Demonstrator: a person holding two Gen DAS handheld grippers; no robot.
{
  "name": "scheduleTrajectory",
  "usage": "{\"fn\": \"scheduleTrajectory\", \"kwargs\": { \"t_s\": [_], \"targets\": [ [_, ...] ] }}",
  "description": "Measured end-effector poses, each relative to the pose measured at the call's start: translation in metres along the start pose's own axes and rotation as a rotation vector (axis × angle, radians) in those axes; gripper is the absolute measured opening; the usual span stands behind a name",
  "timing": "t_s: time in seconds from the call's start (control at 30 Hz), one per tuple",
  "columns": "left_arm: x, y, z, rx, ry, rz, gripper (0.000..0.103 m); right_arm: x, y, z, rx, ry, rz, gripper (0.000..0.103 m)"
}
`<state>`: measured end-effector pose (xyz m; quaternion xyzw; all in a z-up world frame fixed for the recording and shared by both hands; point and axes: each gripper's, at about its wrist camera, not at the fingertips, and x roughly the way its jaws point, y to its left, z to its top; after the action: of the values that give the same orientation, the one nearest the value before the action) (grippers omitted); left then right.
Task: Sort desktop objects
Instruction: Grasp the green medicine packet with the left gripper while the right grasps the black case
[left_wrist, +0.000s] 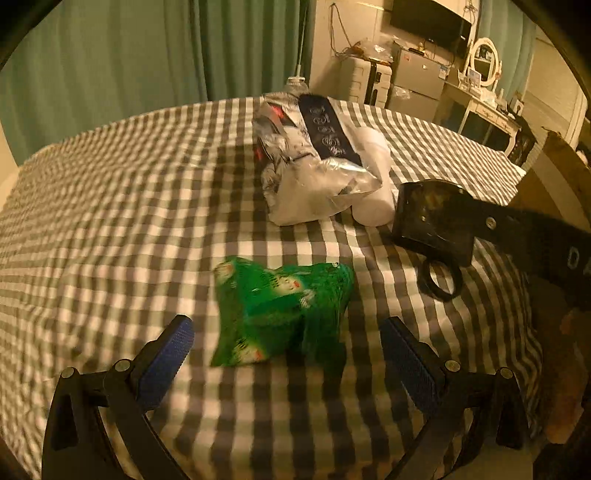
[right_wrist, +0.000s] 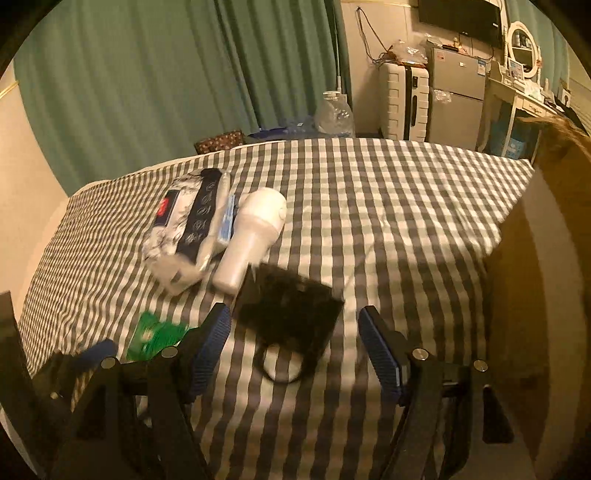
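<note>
Only unreadable print on green packet (left_wrist: 280, 310)

green curtain (right_wrist: 166, 74), white suitcase (right_wrist: 404, 103), fridge (right_wrist: 456, 92), oval mirror (right_wrist: 522, 48).

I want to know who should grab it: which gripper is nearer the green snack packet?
Left. The left gripper is open with the green snack packet right between its fingers. The right gripper is open over the black pouch, with the packet off to its left.
</note>
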<state>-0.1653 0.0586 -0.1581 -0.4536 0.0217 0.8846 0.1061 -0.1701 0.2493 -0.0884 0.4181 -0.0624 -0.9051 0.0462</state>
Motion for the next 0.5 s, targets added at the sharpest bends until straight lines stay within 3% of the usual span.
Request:
{"fn": "scheduleTrajectory", "kwargs": {
  "t_s": [0.2,0.27,0.33,0.37,0.43,0.5],
  "targets": [
    [0.011,0.001,-0.005,0.007,-0.014,0.007,0.099,0.027,0.008,0.008,-0.028,0.036,-0.016,0.076],
    [0.009,0.002,-0.005,0.017,-0.027,0.008,0.088,0.036,0.012,0.008,-0.046,0.039,-0.029,0.076],
    [0.007,0.005,-0.003,0.012,-0.033,0.001,0.069,0.043,0.014,0.008,-0.039,0.051,-0.021,0.079],
    [0.006,0.008,-0.002,0.007,-0.033,-0.005,0.066,0.047,0.014,0.007,-0.027,0.061,-0.013,0.081],
    [0.003,0.013,-0.002,-0.001,-0.039,-0.006,0.046,0.049,0.012,0.006,-0.008,0.053,-0.003,0.081],
    [-0.001,0.019,-0.001,-0.014,-0.035,-0.027,0.045,0.046,0.011,0.005,-0.008,0.045,0.003,0.076]
  ]
}}
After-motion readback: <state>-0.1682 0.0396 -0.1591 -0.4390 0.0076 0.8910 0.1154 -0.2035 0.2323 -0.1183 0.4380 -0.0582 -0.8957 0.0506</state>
